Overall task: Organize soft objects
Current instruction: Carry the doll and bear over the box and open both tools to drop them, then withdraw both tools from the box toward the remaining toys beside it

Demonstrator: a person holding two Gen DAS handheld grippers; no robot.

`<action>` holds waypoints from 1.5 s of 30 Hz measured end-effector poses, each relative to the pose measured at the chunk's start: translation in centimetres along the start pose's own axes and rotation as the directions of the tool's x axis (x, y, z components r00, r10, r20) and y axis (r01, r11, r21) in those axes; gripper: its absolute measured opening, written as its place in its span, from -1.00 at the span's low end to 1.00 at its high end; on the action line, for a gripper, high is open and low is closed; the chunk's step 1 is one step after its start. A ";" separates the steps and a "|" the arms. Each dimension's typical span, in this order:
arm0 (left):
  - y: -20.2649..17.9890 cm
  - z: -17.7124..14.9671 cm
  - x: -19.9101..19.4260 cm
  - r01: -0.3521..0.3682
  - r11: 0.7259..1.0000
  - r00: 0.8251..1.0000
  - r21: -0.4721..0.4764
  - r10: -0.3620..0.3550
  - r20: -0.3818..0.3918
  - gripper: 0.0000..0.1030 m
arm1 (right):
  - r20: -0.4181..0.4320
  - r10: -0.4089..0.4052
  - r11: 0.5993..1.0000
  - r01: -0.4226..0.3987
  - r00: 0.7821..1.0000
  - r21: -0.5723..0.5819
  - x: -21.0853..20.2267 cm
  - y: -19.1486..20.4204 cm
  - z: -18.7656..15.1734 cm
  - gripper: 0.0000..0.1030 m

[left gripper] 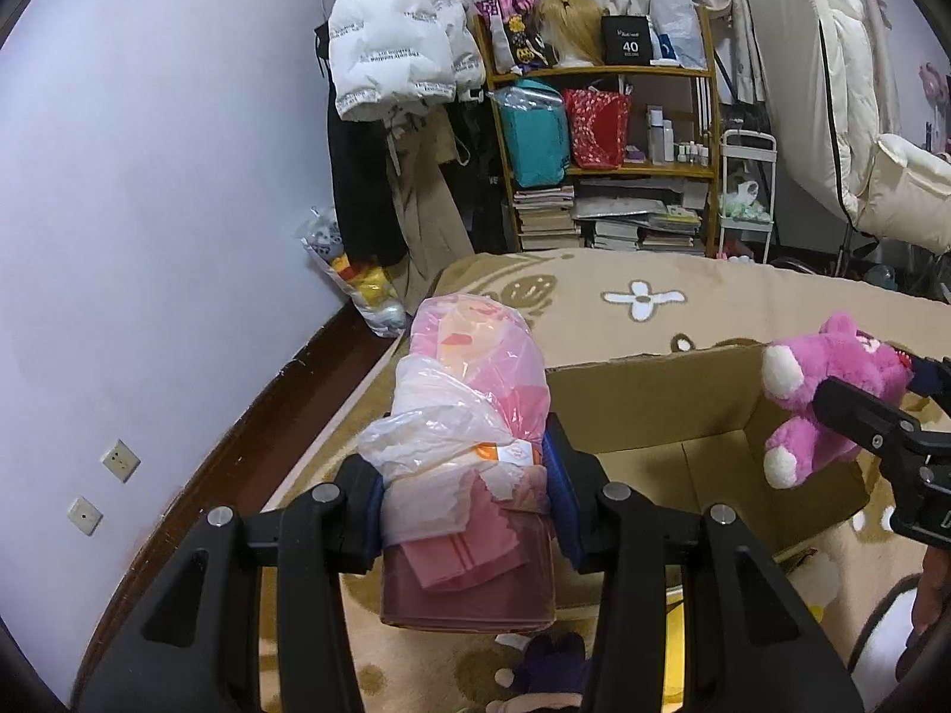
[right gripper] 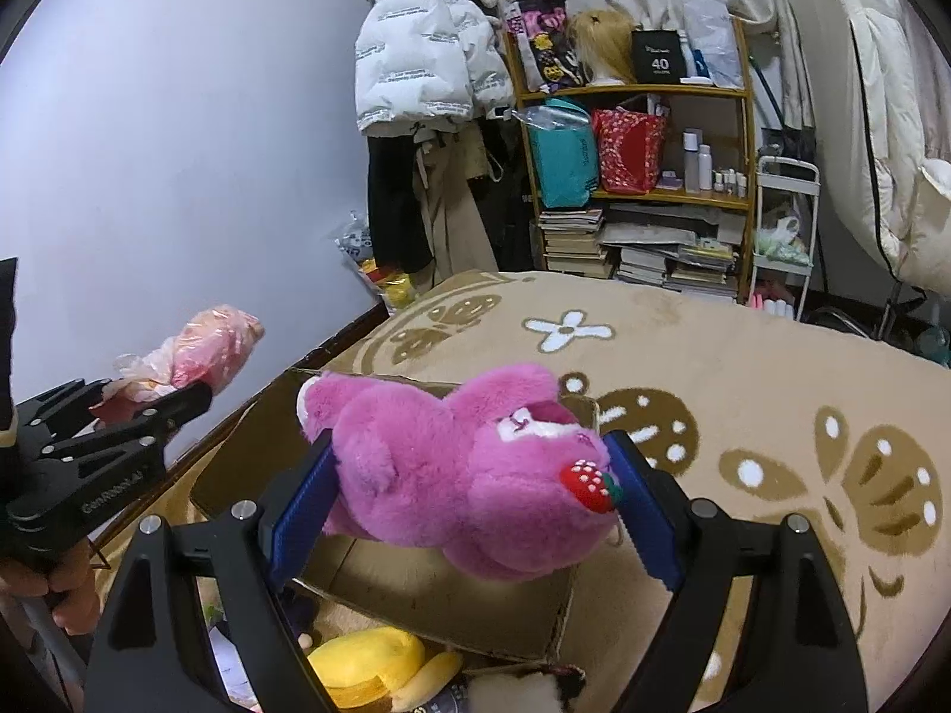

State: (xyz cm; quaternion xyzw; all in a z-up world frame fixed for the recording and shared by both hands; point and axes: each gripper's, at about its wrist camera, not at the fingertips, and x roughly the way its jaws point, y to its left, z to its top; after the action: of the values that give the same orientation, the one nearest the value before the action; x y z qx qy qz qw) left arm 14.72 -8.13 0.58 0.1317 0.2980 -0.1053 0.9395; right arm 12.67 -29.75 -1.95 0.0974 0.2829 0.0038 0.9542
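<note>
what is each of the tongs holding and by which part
Left tongs clamp the bagged toy at its lower half. Right tongs clamp the pink bear across head and body.

A lived-in bedroom (hanging coats point(left gripper: 392, 47), cluttered shelf point(left gripper: 606, 119), patterned rug point(right gripper: 713, 356)).

A beige rug point(right gripper: 743, 356) with white flower and brown butterfly patterns is covering the floor across the lower half of both views. An open cardboard box point(left gripper: 671, 410) is sitting directly on it, and a yellow plush point(right gripper: 362, 653) is lying at the bottom edge.
</note>
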 end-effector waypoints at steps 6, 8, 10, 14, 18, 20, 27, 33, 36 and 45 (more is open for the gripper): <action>-0.6 -0.4 2.0 0.021 1.000 0.999 0.003 -0.021 -0.035 -0.17 | 0.012 0.034 0.999 -0.033 0.999 -0.003 0.6 0.1 -0.1 0.76; -0.9 -0.6 2.6 0.022 1.000 0.999 0.009 -0.021 -0.046 -0.16 | 0.014 0.042 0.999 -0.042 0.999 -0.010 0.7 0.2 -0.2 0.77; -1.0 -0.8 3.0 0.028 1.000 0.998 0.010 -0.028 -0.057 -0.17 | 0.011 0.043 0.999 -0.042 0.999 -0.017 0.9 0.4 -0.3 0.77; -1.5 -1.3 4.0 0.044 0.999 0.995 0.021 -0.042 -0.091 -0.17 | -0.012 0.049 0.999 -0.049 0.999 0.006 1.4 0.3 -0.5 0.77; -2.2 -2.0 4.9 0.057 0.997 0.991 0.044 -0.051 -0.123 -0.16 | -0.022 0.050 0.999 -0.050 0.998 -0.003 1.8 0.4 -0.3 0.77; -2.4 -2.3 5.4 0.056 0.997 0.989 0.053 -0.048 -0.141 -0.16 | -0.031 0.044 0.999 -0.044 0.999 -0.010 2.2 0.3 -0.5 0.78; -2.8 -3.0 6.8 0.067 0.996 0.983 0.059 -0.055 -0.177 -0.15 | -0.065 0.034 0.999 -0.035 0.997 -0.020 2.7 0.5 -0.7 0.81; -2.9 -2.7 6.6 0.054 0.996 0.986 0.070 -0.042 -0.158 0.08 | -0.083 0.045 0.999 -0.048 0.996 -0.026 3.2 0.9 -1.0 0.82; -2.7 -2.8 6.4 0.061 0.996 0.985 0.062 -0.050 -0.165 0.09 | -0.077 0.062 0.998 -0.062 0.995 -0.003 2.9 0.8 -0.8 0.88; -1.9 -2.5 3.5 0.057 0.997 0.990 0.046 -0.051 -0.129 0.50 | -0.027 0.042 0.999 -0.042 0.999 0.031 -0.1 1.0 -0.1 1.00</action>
State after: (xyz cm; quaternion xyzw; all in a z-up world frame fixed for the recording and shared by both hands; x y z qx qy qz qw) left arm 15.66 -9.56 -3.77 0.1531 0.3582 -0.1295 0.9119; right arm 12.61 -28.76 -1.79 0.1177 0.2938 0.0210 0.9484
